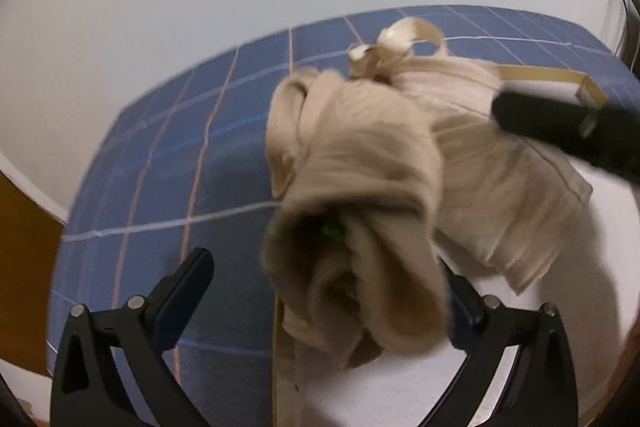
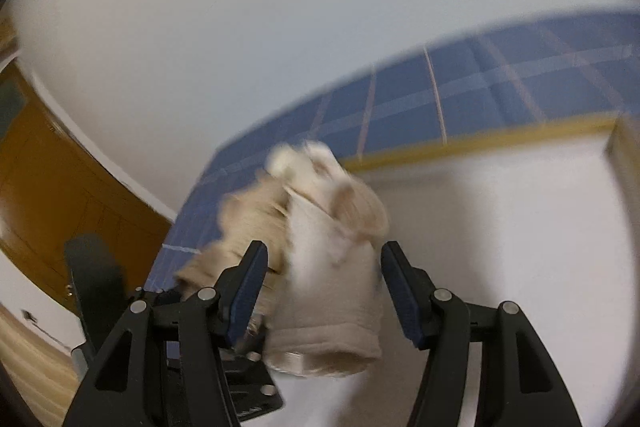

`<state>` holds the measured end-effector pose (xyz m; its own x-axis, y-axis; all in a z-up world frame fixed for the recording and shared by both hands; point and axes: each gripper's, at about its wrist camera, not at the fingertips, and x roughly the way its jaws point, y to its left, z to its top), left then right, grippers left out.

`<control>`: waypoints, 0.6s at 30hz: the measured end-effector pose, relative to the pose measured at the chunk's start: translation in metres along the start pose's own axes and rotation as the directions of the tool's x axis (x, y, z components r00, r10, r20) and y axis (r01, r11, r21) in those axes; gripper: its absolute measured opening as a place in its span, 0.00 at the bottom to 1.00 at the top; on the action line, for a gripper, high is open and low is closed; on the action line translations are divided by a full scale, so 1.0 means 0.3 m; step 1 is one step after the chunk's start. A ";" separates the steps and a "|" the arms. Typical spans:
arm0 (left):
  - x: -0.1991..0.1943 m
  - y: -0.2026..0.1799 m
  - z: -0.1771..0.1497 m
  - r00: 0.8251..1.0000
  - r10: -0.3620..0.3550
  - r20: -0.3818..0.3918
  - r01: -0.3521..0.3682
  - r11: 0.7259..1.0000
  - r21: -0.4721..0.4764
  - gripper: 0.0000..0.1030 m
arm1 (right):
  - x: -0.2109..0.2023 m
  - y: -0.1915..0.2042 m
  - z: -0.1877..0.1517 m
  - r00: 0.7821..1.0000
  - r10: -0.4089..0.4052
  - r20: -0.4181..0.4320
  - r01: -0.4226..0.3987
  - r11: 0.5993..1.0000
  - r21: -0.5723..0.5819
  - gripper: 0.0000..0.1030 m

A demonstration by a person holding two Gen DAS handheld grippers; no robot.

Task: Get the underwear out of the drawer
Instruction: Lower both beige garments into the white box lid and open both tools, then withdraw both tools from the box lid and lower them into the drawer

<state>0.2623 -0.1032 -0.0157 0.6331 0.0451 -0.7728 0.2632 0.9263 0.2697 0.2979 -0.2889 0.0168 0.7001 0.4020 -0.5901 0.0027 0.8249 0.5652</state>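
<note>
Beige underwear (image 1: 360, 155) hangs bunched in the air, blurred, above a blue checked bedspread (image 1: 168, 163). My left gripper (image 1: 326, 267) stands wide open. The cloth droops between its fingers and lies over the right one, while the left finger is well apart from it. A black finger (image 1: 560, 131) of my right gripper reaches in from the right at the cloth's far end. In the right wrist view the underwear (image 2: 328, 307) fills the gap of my right gripper (image 2: 325, 249), with both pads against it.
A white drawer floor (image 2: 500, 227) with a yellowish rim (image 2: 480, 143) lies under the cloth, beside the bedspread (image 2: 440, 95). A white wall rises behind. Brown wood floor (image 2: 48, 187) shows at left. The left tool's black housing (image 2: 96, 279) sits low left.
</note>
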 end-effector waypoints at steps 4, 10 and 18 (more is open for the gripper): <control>-0.111 -0.022 -0.029 0.994 0.037 0.108 -0.038 0.999 0.013 0.99 | -0.125 0.020 -0.014 0.995 0.008 0.100 -0.011 0.999 0.032 0.61; -0.276 -0.035 -0.073 0.973 0.064 0.220 -0.063 0.998 -0.011 0.99 | -0.268 0.028 -0.085 0.986 0.036 0.162 -0.041 0.999 0.027 0.61; -0.380 -0.088 -0.197 0.968 0.058 0.243 -0.065 0.998 0.022 0.99 | -0.399 0.069 -0.187 0.988 0.030 0.154 -0.025 0.999 -0.040 0.62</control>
<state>0.1401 -0.1108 0.0313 0.8051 0.0061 -0.5931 0.2374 0.9131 0.3316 0.1741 -0.2977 0.0668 0.8013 0.3611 -0.4771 -0.0430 0.8300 0.5561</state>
